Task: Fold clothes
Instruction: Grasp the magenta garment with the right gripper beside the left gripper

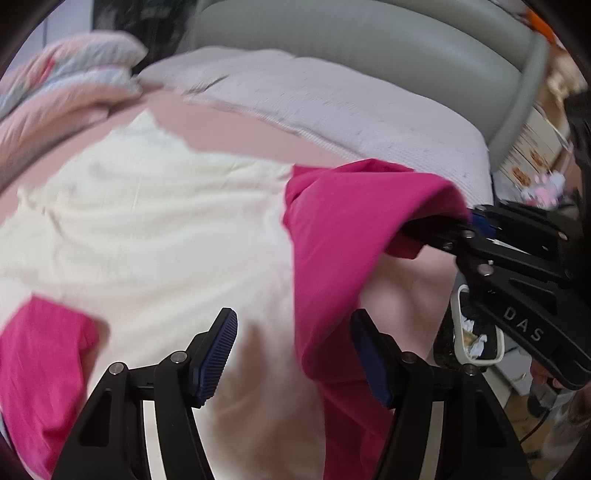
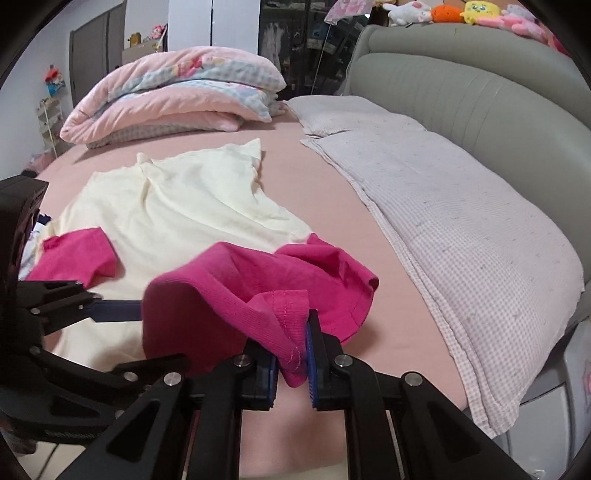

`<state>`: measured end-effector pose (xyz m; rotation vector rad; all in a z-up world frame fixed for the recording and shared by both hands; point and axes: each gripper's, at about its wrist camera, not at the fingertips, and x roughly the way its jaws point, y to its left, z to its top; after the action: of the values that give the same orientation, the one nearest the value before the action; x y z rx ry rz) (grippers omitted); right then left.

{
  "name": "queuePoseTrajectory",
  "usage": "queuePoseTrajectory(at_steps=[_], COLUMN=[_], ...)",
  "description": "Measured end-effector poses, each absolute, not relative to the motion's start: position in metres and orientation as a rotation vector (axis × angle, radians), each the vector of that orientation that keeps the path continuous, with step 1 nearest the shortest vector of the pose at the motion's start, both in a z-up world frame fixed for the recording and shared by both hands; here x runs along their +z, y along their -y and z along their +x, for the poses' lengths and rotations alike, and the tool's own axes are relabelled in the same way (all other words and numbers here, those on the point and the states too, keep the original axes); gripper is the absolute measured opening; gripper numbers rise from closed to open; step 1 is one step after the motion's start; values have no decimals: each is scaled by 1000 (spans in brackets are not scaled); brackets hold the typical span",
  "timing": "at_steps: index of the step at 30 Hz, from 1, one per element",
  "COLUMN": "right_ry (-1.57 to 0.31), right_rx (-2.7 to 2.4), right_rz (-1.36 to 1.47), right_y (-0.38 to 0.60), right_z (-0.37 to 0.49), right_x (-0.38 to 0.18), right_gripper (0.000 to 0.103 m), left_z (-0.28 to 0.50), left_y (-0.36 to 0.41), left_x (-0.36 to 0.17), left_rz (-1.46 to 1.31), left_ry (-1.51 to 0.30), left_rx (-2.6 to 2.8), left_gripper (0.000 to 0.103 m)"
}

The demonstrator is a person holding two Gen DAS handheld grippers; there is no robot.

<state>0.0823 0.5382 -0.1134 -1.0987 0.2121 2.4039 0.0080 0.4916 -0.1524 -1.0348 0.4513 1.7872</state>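
Observation:
A cream shirt (image 2: 177,192) lies spread on the pink bed sheet (image 2: 332,192). One magenta sleeve (image 2: 74,254) lies flat at its left side. The other magenta part (image 2: 229,288) is lifted off the bed in a loose hump. My right gripper (image 2: 291,350) is shut on its stitched hem, which hangs between the blue pads. In the left wrist view this gripper (image 1: 461,229) reaches in from the right under the raised magenta cloth (image 1: 351,221). My left gripper (image 1: 295,354) stands open above the cream shirt (image 1: 147,229), with the magenta edge against its right finger and nothing pinched.
A folded pink and blue quilt (image 2: 177,92) sits at the far side of the bed. A pale checked blanket (image 2: 461,221) runs along the grey padded headboard (image 2: 461,81), with plush toys (image 2: 472,11) on top. The bed's edge and floor clutter (image 1: 476,332) lie at the right.

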Motion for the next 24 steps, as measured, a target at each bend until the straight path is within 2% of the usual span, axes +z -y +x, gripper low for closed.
queuePoseTrajectory(at_steps=[16, 17, 18, 20, 24], right_ry=[-245, -243, -241, -237, -223], right_rx=[2407, 2406, 2403, 2398, 2393], right_rz=[-1135, -1137, -1141, -1150, -1164], right_y=[-541, -542, -543, -544, -545], right_z=[80, 80, 81, 81, 81], right_x=[-107, -106, -106, -106, -107], right_gripper=[10, 10, 10, 10, 10], left_z=[18, 19, 19, 16, 11], left_y=[-530, -532, -534, -539, -543], left_x=[-129, -129, -129, -131, -132], left_rz=[-805, -796, -795, -808, -833], left_ry=[-639, -648, -658, -670, -664], left_rx=[1661, 1652, 1648, 1663, 1683], left_gripper=[60, 54, 41, 27, 17])
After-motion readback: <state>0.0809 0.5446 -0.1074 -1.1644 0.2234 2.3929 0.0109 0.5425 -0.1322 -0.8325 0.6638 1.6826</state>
